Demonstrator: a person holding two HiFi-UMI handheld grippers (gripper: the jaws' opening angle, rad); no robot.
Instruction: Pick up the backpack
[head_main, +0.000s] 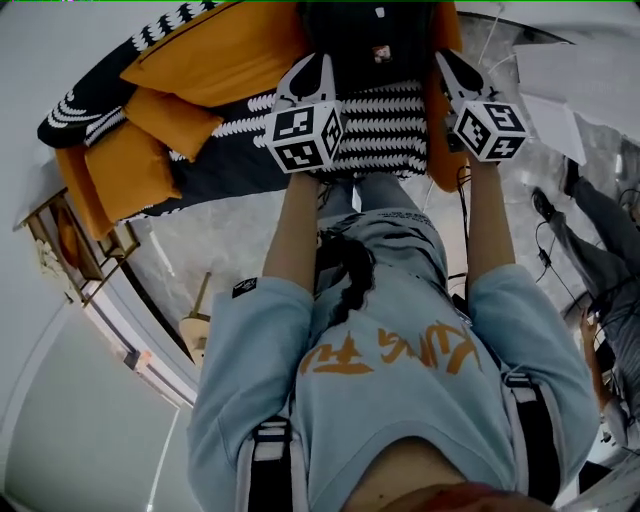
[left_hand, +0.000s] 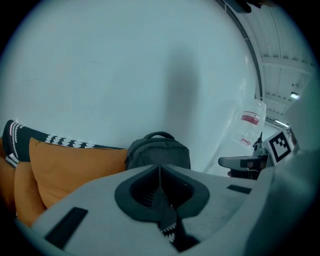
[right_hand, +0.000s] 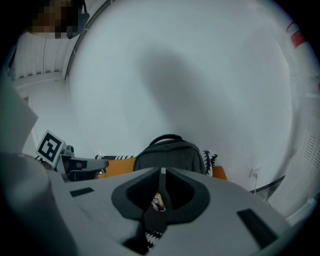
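Note:
A dark grey backpack (head_main: 375, 40) stands upright on a sofa against the white wall, top handle up; it shows in the left gripper view (left_hand: 159, 152) and the right gripper view (right_hand: 170, 154). My left gripper (head_main: 318, 65) is shut and empty, short of the backpack's left side; its jaws (left_hand: 160, 167) meet in a closed line. Shut and empty too, my right gripper (head_main: 447, 62) hangs short of the backpack's right side, jaws (right_hand: 162, 171) together. Neither touches the backpack. Each gripper shows in the other's view.
Orange cushions (head_main: 215, 50) and a black-and-white patterned blanket (head_main: 390, 125) cover the sofa left of and in front of the backpack. A wooden piece of furniture (head_main: 80, 250) stands at the left. Cables and another person's legs (head_main: 600, 220) are on the floor at the right.

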